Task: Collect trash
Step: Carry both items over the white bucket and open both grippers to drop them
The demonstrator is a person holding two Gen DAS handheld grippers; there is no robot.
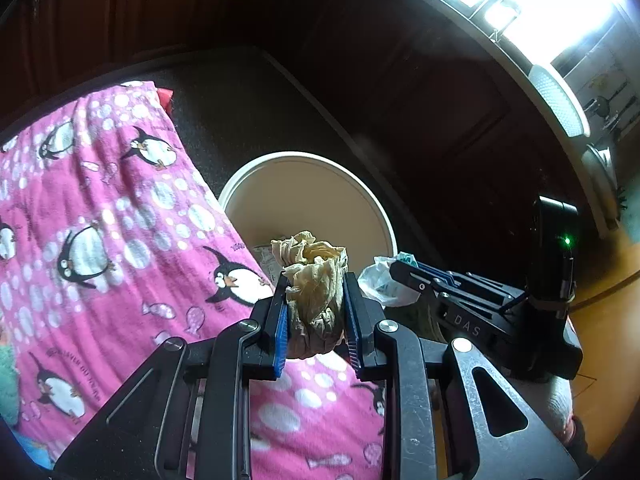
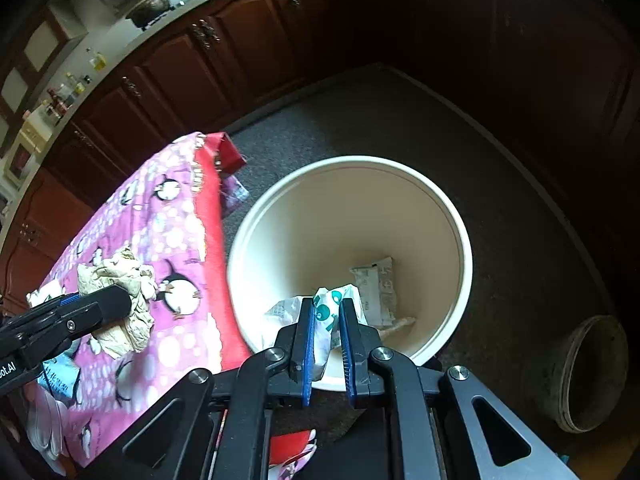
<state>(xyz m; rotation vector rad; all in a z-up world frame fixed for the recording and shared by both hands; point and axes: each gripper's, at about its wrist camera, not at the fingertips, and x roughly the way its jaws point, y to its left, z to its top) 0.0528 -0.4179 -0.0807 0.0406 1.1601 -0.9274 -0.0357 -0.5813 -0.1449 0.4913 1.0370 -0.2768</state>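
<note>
Left wrist view: left gripper [image 1: 315, 312] clamped on a crumpled tan paper wad [image 1: 314, 280], held above the pink penguin-print blanket [image 1: 120, 240], short of the round white plastic bucket [image 1: 376, 200], likely for dropping in. Bucket's floor hidden behind the wad.

Right wrist view: right gripper [image 2: 327, 344] pinches a white plastic wrapper with teal print [image 2: 326, 312] over the bucket's near rim [image 2: 464, 264]. A white printed packet [image 2: 378, 284] already lies inside; its text is unreadable.

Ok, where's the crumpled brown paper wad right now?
Clamped in the left claw, above the pink penguin blanket, left of the white round bucket.
</note>
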